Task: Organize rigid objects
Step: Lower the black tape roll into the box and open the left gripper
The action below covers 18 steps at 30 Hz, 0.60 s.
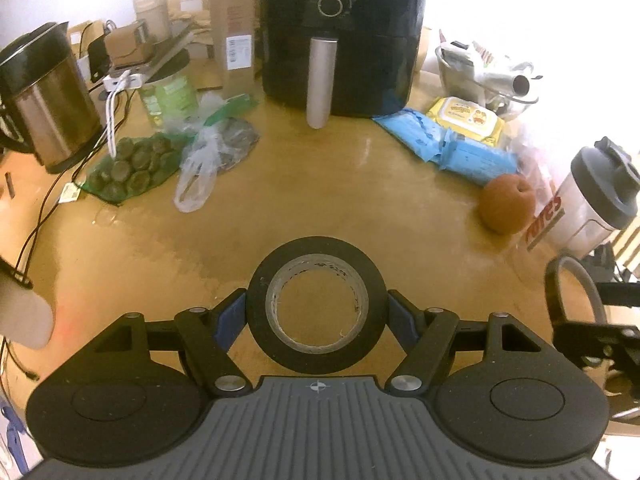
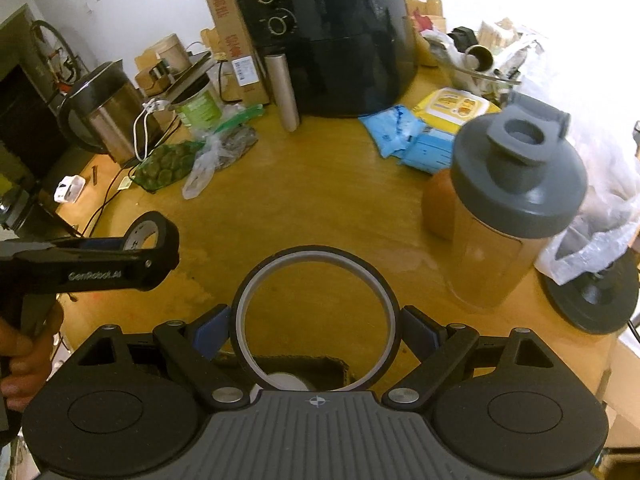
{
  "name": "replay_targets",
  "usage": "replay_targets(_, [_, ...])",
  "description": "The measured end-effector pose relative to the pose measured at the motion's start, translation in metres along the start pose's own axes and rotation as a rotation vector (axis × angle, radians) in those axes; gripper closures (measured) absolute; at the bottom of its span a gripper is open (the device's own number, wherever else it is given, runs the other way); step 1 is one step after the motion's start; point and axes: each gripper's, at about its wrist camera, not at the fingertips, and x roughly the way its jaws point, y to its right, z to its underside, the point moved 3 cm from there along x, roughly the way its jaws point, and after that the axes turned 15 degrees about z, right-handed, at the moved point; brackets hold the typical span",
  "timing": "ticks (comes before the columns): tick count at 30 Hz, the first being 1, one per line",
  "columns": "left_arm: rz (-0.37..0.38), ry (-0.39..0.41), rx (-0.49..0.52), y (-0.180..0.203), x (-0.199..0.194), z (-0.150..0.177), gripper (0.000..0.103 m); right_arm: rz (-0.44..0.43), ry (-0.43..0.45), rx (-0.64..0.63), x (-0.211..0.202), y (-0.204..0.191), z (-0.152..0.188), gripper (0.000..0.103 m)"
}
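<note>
A thick black tape roll (image 1: 316, 246) with a grey core hangs above the wooden table (image 1: 320, 184). My left gripper (image 1: 316, 320) is shut on it, a blue pad pressing each side. In the right wrist view the same roll (image 2: 154, 218) and left gripper (image 2: 156, 240) show at the left, held by a person's hand (image 2: 16, 356). My right gripper (image 2: 316, 332) is shut on a thin black ring of tape (image 2: 316, 254) with a grey inner face. That ring (image 1: 554, 280) and the right gripper (image 1: 592, 312) sit at the right edge of the left wrist view.
A black air fryer (image 1: 340, 32) stands at the back with a cardboard tube (image 1: 320, 80) in front. Left are a kettle (image 1: 48, 100) and bagged green items (image 1: 132, 164). Right are blue packets (image 1: 460, 148), a fruit (image 1: 506, 202) and a shaker bottle (image 2: 512, 208). A dark container (image 2: 336, 364) lies under the right gripper.
</note>
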Motion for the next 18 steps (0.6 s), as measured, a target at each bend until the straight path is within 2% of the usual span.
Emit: replay_targets(18, [-0.016,0.036,-0.128,-0.010,-0.052,0.041,0.031,-0.047,0.016,-0.051,-0.004,-0.017,-0.003,0.012])
